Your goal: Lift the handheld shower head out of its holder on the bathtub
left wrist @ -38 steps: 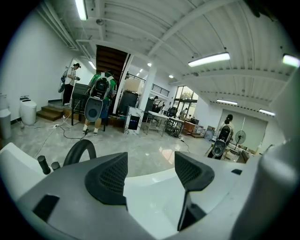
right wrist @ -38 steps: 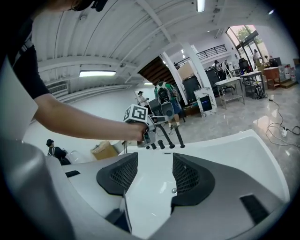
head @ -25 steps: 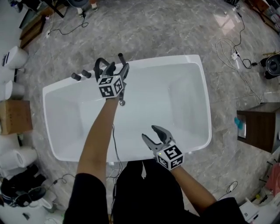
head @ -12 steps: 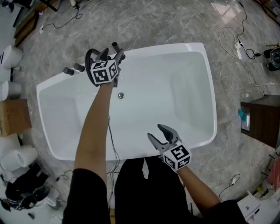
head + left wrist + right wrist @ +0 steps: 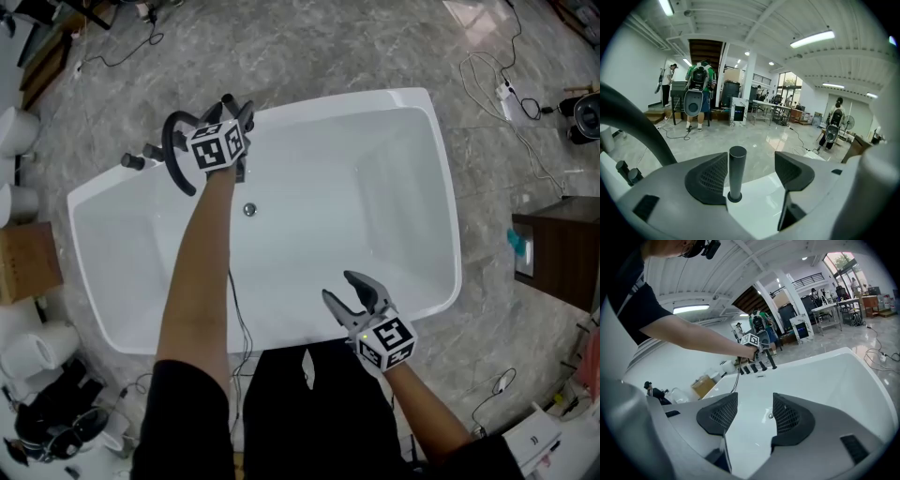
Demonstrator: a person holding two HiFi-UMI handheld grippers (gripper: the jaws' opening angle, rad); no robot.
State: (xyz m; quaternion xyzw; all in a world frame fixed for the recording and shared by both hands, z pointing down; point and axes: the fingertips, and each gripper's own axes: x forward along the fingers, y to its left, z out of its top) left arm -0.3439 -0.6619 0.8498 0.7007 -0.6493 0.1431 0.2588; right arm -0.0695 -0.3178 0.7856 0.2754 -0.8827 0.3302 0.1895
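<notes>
**Supervisor:** Start nearest the operator. Condition of the right tool?

**Inspector:** The right gripper hangs over the near rim of the white bathtub. Its jaws are spread and nothing is held; between them only the bare tub basin shows, with the round metal drain further in.

**Supervisor:** And the left?

**Inspector:** The left arm reaches across the basin to the far rim. The left gripper is there with its jaws parted, not clamped. The shower head handle, a dark upright cylinder, stands between them in its round holder on the rim. It is nearer the left pad than the right. Whether it touches that pad cannot be established.

**Supervisor:** So the item is seated?

**Inspector:** Seated upright in the holder, not lifted.

**Supervisor:** Neighbouring fittings?

**Inspector:** To the left of the gripper a black arched faucet spout rises from the same rim, and two short dark knobs stand further left.

**Supervisor:** Beyond the tub?

**Inspector:** Grey marbled floor. White cables lie at the far right, and a cardboard box sits off the left end.
</notes>
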